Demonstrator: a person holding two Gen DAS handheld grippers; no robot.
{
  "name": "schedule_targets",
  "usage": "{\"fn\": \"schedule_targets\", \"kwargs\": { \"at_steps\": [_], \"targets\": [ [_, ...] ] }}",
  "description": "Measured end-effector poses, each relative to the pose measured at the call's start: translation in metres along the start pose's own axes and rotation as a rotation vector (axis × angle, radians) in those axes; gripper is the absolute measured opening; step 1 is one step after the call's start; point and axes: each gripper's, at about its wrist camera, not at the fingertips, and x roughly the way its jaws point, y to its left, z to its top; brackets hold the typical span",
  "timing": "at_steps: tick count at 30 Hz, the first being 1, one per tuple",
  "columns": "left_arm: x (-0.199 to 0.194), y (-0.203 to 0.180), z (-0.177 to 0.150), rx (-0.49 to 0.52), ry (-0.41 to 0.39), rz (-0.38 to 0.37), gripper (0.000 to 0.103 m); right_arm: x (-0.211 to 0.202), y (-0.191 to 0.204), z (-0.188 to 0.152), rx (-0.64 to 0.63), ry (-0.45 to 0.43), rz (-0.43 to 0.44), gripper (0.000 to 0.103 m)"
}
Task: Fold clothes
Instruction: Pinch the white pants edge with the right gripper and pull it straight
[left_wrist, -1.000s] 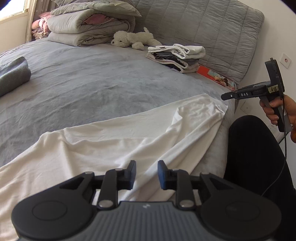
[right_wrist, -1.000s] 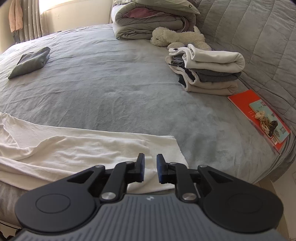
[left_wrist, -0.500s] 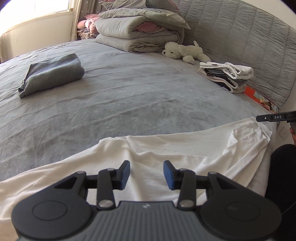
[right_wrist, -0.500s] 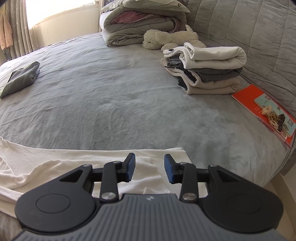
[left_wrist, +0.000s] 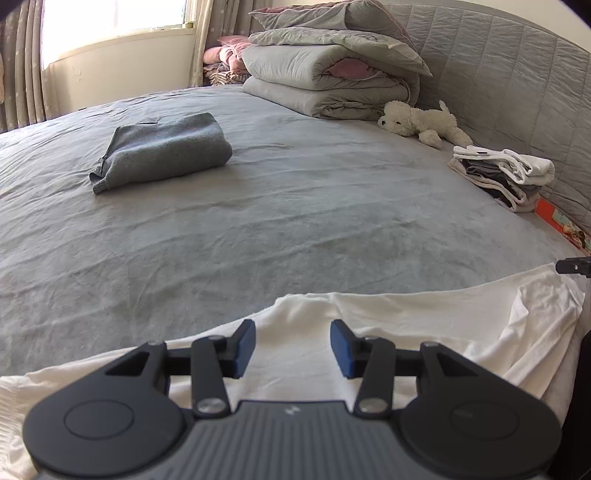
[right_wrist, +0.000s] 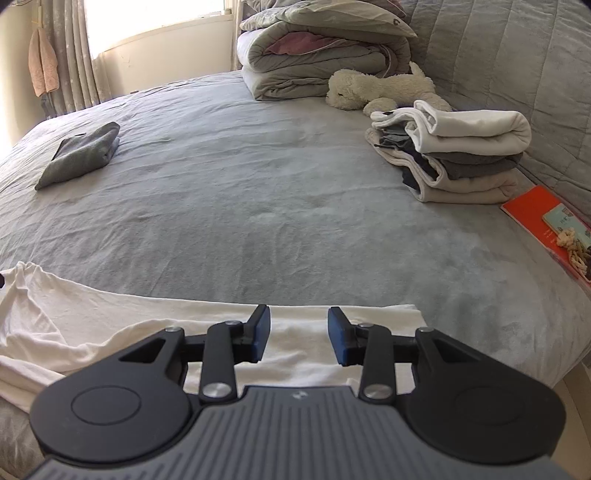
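A white garment (left_wrist: 406, 321) lies spread and wrinkled along the near edge of the grey bed (left_wrist: 295, 221). My left gripper (left_wrist: 293, 343) hovers over its far hem with its jaws opening; the cloth lies below the gap and the blue pads do not press on it. In the right wrist view the garment's (right_wrist: 110, 317) folded right end lies under my right gripper (right_wrist: 298, 338), which is open and holds nothing. The right gripper's tip (left_wrist: 574, 265) shows at the far right of the left wrist view.
A folded grey garment (left_wrist: 162, 147) lies far left on the bed. A stack of folded clothes (right_wrist: 454, 151) sits by the padded headboard, with a plush toy (right_wrist: 380, 88) and piled duvets (left_wrist: 325, 74) behind it. A red book (right_wrist: 550, 225) lies at the right edge.
Both grippers' jaws have spread wider. The left gripper has swung to the left, bringing the window and the grey garment into its view. The right gripper has shifted slightly over the garment's end.
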Motion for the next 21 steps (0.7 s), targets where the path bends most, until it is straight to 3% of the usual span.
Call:
{"fn": "schedule_targets", "kwargs": {
  "at_steps": [8, 18, 21],
  "targets": [
    [0.013, 0.007, 0.001, 0.001, 0.013, 0.016, 0.046, 0.005, 0.033, -0.003, -0.155, 0.006, 0.175, 0.038],
    [0.029, 0.007, 0.000, 0.006, 0.019, 0.014, 0.044, 0.029, 0.076, -0.008, -0.369, 0.050, 0.256, 0.038],
    [0.031, 0.008, 0.000, 0.002, 0.005, 0.026, 0.043, 0.036, 0.082, -0.010, -0.387, 0.071, 0.260, 0.026]
  ]
}}
